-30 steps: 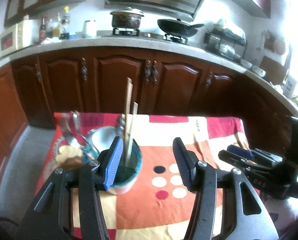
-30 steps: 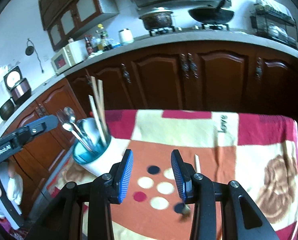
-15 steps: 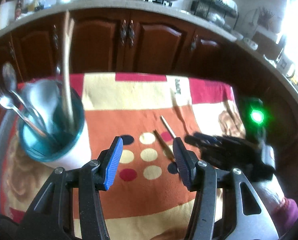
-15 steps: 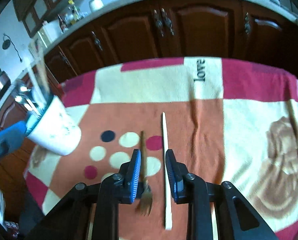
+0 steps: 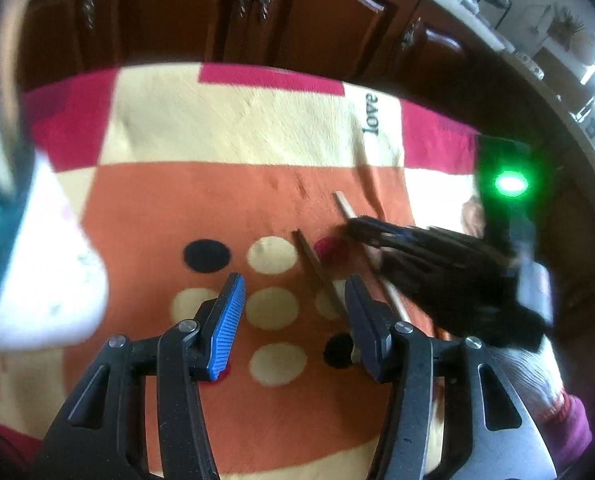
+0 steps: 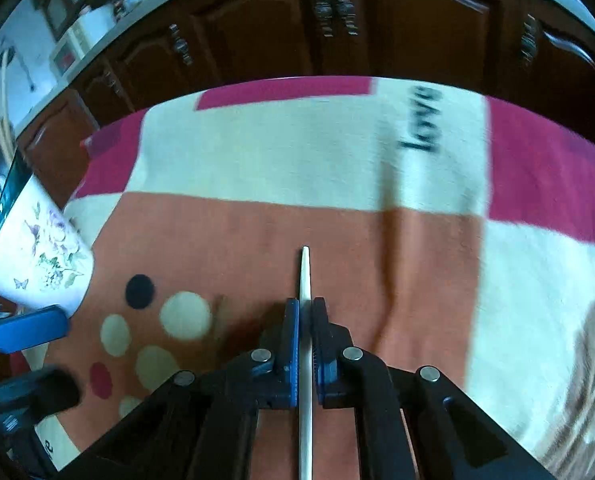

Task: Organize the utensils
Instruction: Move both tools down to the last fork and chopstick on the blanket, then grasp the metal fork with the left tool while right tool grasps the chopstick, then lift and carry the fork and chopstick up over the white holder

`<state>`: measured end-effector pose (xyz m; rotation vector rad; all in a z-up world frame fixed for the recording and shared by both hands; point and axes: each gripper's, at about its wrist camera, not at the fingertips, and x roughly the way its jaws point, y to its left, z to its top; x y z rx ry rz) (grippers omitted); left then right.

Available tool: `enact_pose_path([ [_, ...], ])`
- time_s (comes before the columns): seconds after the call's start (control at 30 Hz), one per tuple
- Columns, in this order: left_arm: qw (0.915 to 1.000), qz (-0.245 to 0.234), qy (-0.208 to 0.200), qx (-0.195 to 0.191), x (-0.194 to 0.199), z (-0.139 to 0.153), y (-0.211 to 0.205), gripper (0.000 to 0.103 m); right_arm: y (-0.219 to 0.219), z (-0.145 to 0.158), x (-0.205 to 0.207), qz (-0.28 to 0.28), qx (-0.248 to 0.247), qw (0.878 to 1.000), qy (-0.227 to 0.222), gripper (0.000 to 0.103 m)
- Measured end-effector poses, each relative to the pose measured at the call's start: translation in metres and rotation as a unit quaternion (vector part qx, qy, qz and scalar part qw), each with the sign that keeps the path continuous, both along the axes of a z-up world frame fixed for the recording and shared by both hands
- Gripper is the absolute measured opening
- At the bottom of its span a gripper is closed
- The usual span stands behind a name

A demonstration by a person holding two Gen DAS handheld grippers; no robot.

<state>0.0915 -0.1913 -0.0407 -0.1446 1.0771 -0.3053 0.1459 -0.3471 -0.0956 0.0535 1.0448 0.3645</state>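
Observation:
A pale chopstick (image 6: pixel 304 272) lies on the patterned cloth (image 6: pixel 297 152), and my right gripper (image 6: pixel 305 312) is shut on it, pads pressed to both sides. In the left wrist view the same chopstick (image 5: pixel 345 204) shows its far tip beyond the blurred right gripper (image 5: pixel 361 232). A dark brown-handled utensil (image 5: pixel 315 268) lies on the cloth just left of it, close to the right finger of my left gripper (image 5: pixel 293 296), which is open and holds nothing. The white flowered utensil cup (image 6: pixel 37 256) with a teal inside stands at the left.
Dark wooden cabinet doors (image 6: pixel 337 20) run behind the table's far edge. A gloved hand and purple sleeve (image 5: pixel 557 412) hold the right gripper at the lower right. The cup (image 5: pixel 37 272) fills the left side of the left wrist view.
Both grippers have dropped toward the cloth and tilted down. The right jaws closed from apart onto the pale chopstick. The left gripper shifted right, away from the cup, and stays open.

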Motion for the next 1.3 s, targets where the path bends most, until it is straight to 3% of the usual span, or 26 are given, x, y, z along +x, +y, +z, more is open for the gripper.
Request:
enact_pose_path([
  [0.1,0.9999,0.002,0.012,0.007,0.017,-0.015,-0.011,0.052,-0.023,-0.001,-0.002,-0.017,0.035,0.999,0.013,0.005],
  [0.23,0.9995,-0.002,0.027,0.014,0.035,-0.029,-0.023,0.050,-0.029,0.000,-0.002,-0.011,0.044,0.999,0.021,0.005],
  [0.3,0.9994,-0.004,0.029,0.018,0.040,-0.034,-0.027,0.043,-0.034,0.002,0.001,-0.007,0.044,0.999,0.025,0.005],
  [0.47,0.9992,-0.008,0.032,0.025,0.045,-0.045,-0.031,0.012,-0.028,0.002,0.008,0.006,0.036,0.999,0.019,0.006],
  [0.6,0.9994,-0.016,0.029,0.013,0.045,-0.045,-0.026,0.009,-0.034,0.001,0.005,-0.012,0.059,0.998,0.012,0.005],
  [0.93,0.9979,-0.034,-0.052,-0.021,0.000,0.027,0.004,0.005,-0.049,0.062,-0.055,-0.024,0.121,0.991,-0.058,0.005],
  [1.3,0.9933,-0.038,-0.104,-0.033,-0.043,0.078,0.030,0.005,-0.021,0.116,-0.109,0.001,0.117,0.987,-0.109,0.003],
])
